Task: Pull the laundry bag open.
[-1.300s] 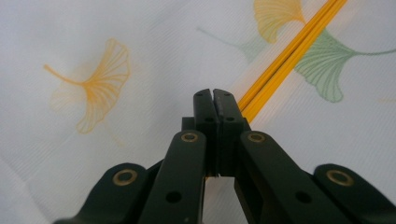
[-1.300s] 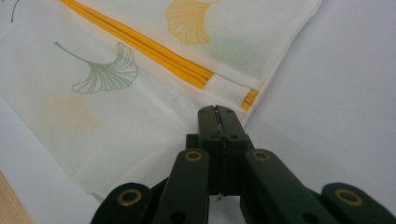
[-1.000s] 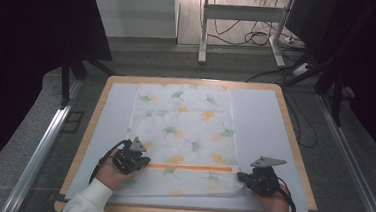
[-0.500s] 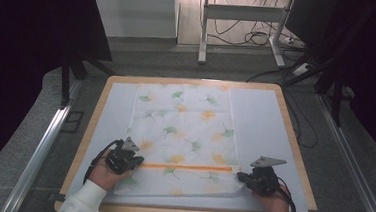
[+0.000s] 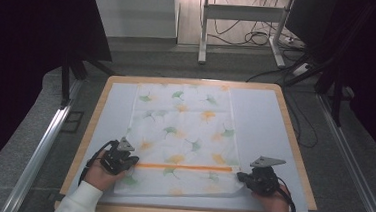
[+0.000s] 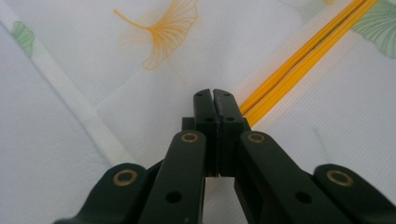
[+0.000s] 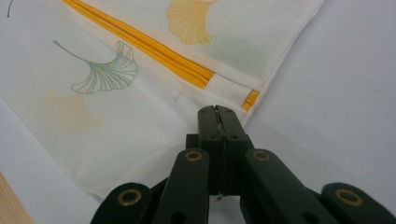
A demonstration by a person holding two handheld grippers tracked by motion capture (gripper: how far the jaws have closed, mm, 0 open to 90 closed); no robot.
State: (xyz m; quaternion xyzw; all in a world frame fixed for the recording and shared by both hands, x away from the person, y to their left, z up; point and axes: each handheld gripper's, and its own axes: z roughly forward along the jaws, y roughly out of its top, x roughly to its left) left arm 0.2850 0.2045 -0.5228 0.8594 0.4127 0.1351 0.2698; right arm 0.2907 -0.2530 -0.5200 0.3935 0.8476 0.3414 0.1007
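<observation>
A white cloth [image 5: 184, 131] printed with green and orange ginkgo leaves lies flat on the table's pale mat [image 5: 260, 121]. An orange stripe [image 5: 186, 167] crosses it near the front. My left gripper [image 5: 133, 161] rests at the stripe's left end, its jaws pressed together over the cloth [image 6: 140, 93] beside the stripe [image 6: 299, 56]. My right gripper [image 5: 240, 176] sits at the stripe's right end, jaws together at the cloth's edge [image 7: 261, 93]. The left gripper [image 6: 214, 93] and right gripper [image 7: 215, 109] show no fold of cloth between their tips.
The wooden table rim [image 5: 293, 143] frames the mat. Bare mat lies left and right of the cloth. Beyond the table stand a metal frame [image 5: 242, 12] and floor cables [image 5: 261, 38]. Aluminium rails [image 5: 43, 146] run along both sides.
My left gripper has slid a little to the left along the stripe. The right gripper and the cloth have stayed put.
</observation>
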